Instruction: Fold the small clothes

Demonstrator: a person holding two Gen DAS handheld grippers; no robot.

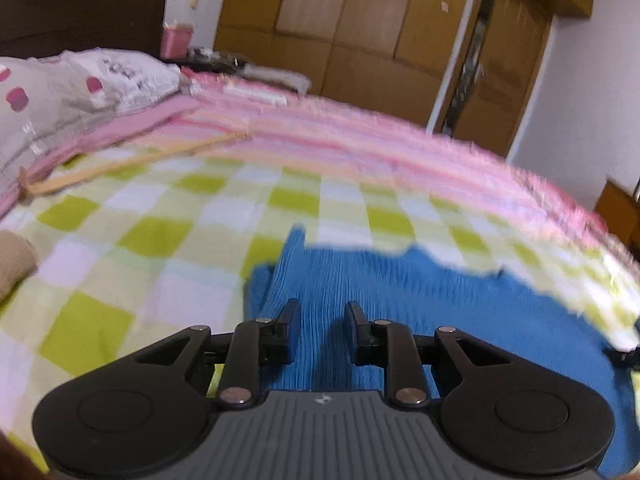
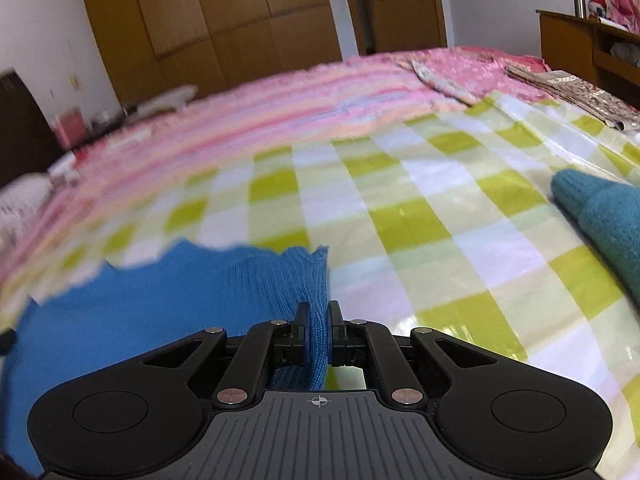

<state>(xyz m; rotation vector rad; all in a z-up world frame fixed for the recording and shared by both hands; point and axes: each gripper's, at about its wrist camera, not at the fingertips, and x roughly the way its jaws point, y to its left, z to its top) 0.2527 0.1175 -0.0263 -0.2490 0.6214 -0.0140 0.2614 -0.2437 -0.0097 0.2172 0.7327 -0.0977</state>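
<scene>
A bright blue knit garment (image 1: 400, 300) lies on a green-and-white checked cloth (image 1: 160, 220) spread over the bed. My left gripper (image 1: 322, 316) hovers over the garment's left part. Its fingers stand apart, and blue fabric shows in the gap with no pad pressing on it. In the right wrist view the same blue garment (image 2: 160, 300) fills the lower left. My right gripper (image 2: 319, 316) is shut on its ribbed right edge, and a narrow strip of knit stands pinched between the pads.
A teal knit piece (image 2: 608, 220) lies on the checked cloth (image 2: 420, 200) at the right. A beige item (image 1: 12, 260) sits at the left edge. A patterned pillow (image 1: 80, 80), pink striped bedding (image 1: 360, 136) and wooden wardrobes (image 1: 340, 20) lie beyond. Magazines (image 2: 572, 92) rest at the far right.
</scene>
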